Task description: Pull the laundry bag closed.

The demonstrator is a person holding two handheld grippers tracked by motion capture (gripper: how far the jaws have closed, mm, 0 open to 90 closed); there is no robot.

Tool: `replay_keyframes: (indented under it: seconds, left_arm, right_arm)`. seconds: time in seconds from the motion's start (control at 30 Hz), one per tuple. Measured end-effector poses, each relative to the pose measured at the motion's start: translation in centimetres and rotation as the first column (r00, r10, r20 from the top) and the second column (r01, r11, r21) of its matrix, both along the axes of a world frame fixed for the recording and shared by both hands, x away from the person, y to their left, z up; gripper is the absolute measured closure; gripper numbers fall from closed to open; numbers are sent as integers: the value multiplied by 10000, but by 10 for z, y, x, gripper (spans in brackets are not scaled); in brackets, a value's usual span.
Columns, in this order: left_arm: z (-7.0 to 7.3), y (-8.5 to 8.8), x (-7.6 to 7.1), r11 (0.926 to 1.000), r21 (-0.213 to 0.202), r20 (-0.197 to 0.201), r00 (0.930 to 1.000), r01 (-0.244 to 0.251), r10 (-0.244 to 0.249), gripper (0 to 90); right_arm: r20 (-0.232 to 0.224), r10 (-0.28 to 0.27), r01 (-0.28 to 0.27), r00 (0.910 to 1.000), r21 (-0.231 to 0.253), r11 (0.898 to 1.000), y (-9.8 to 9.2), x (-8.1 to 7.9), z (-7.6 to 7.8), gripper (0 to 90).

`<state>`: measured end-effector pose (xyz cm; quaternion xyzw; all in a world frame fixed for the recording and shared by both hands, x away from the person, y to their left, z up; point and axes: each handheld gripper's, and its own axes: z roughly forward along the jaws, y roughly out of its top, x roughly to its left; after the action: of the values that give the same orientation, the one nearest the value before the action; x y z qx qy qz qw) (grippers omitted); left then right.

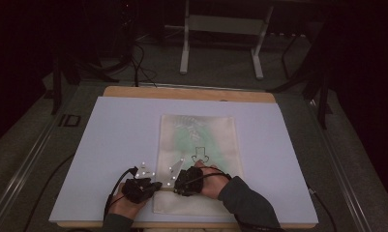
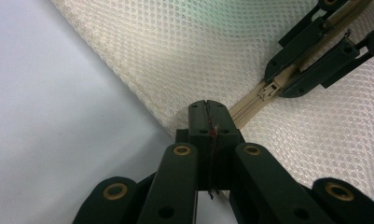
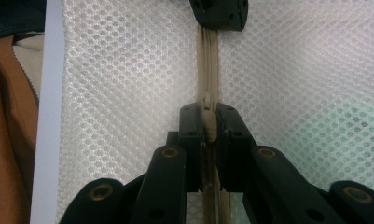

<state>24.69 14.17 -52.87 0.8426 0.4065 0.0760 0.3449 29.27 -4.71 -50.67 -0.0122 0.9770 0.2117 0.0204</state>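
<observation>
- Judged from how things lie, the work is running the zipper of a cream mesh pouch [image 1: 197, 159] that lies flat on the pale sheet covering the table [image 1: 109, 140]. Both tools sit at the pouch's near end, so I take the zip as barely started, with nearly its whole run still to go; whether it is being opened or closed I cannot tell.
- The left tool [image 1: 150, 186] sits at the pouch's left edge, just left of the right tool. In the left gripper view its jaws are pressed fully together on the pouch's corner [image 2: 206, 122], right where the zipper tape [image 2: 250, 103] ends. It looks like the anchoring hold, keeping the mesh from sliding.
- Ahead and to the right of the left tool's jaws lies the slider [image 2: 268, 89], sitting between the other tool's jaws.
- The right tool [image 1: 181, 186] sits over the pouch's zip line. In the right gripper view its jaws are nearly closed, pinching the cream pull tab [image 3: 209, 125] between them, with the zipper tape running straight ahead of them to the left tool's tip [image 3: 219, 11] at the far end.
- What is left: draw the pull tab along the zipper while the corner stays pinned.
</observation>
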Motion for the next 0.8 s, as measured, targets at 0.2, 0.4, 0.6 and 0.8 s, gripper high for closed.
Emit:
replay_keyframes:
  seconds: [0.2, 0.4, 0.6, 0.8]
  left_arm:
    - [0, 0, 0, 10000, 6, 16, 10000, 15, -15, 893]
    - [0, 0, 0, 10000, 19, 16, 10000, 9, -9, 892]
    - [0, 0, 0, 10000, 22, 18, 10000, 2, -2, 892]
    - [0, -1, 0, 10000, 36, 25, 10000, -6, 6, 892]
  right_arm:
    - [-19, -28, 28, 10000, -20, 10000, -3, 0, 0, 822]
    - [15, -19, 19, 10000, -51, 10000, -5, 0, 1, 822]
    - [16, 8, -8, 10000, -60, 10000, -8, 0, 1, 822]
    - [-21, -44, 44, 10000, -47, 10000, -10, 0, 1, 822]
